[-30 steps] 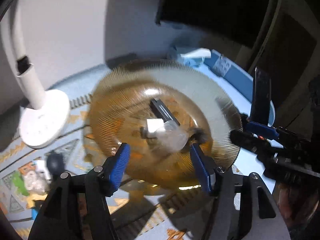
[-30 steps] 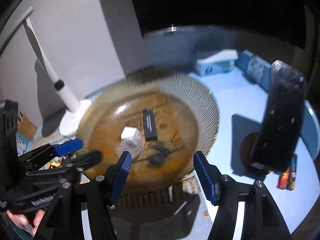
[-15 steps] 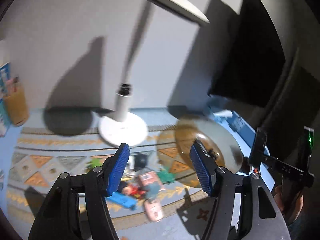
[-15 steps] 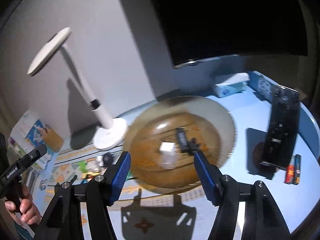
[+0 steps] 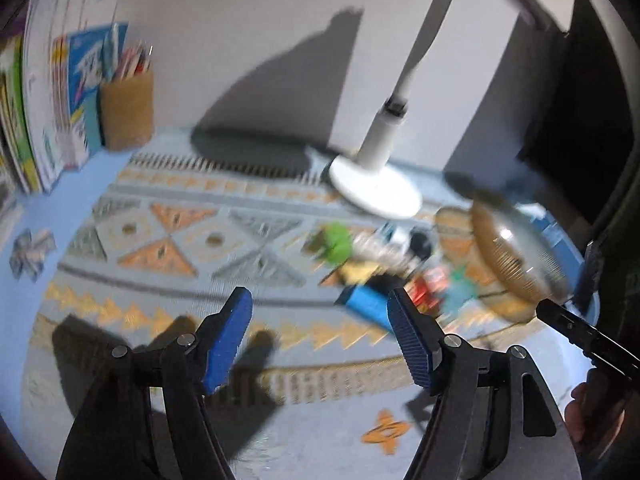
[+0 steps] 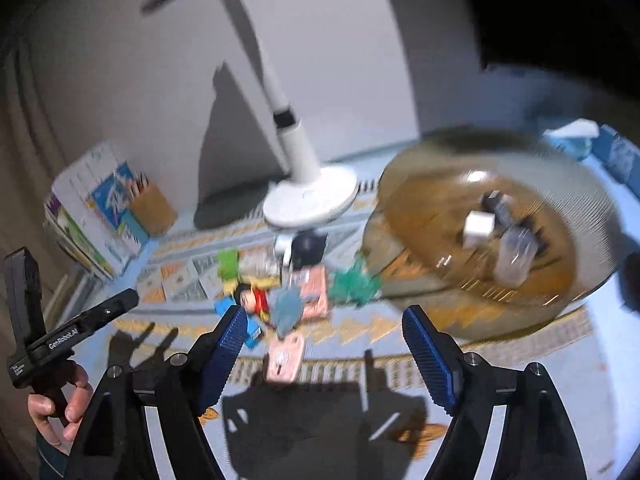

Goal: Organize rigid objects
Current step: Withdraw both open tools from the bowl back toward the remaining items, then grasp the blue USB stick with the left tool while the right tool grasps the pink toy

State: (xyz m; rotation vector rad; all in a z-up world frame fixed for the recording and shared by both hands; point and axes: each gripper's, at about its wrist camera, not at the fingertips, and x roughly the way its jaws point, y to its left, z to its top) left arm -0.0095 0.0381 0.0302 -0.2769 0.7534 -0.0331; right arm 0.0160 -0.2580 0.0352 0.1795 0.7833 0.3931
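Note:
An amber ribbed glass bowl (image 6: 588,196) stands on the right of the patterned mat (image 5: 180,240). In it lie a white cube (image 6: 478,226), a clear little bottle (image 6: 516,252) and a black bar. Left of the bowl (image 5: 516,256) is a pile of small things: a green toy (image 5: 336,240), a blue box (image 5: 366,304), a pink case (image 6: 284,356) and a teal piece (image 6: 352,284). My left gripper (image 5: 320,312) hovers over the mat left of the pile, jaws opening, nothing between them. My right gripper (image 6: 324,320) hangs above the pile's near edge, jaws opening, pads clear of the pink case below.
A white lamp base (image 5: 376,188) stands behind the pile, its stem rising up. A brown pen cup (image 5: 126,112) and upright books (image 5: 52,92) line the far left wall. A hand (image 6: 56,408) holds the left gripper at the right wrist view's left edge.
Both views have swung left, away from the bowl and toward the pile on the mat. Both pairs of jaws stand wider than before. Nothing was picked up.

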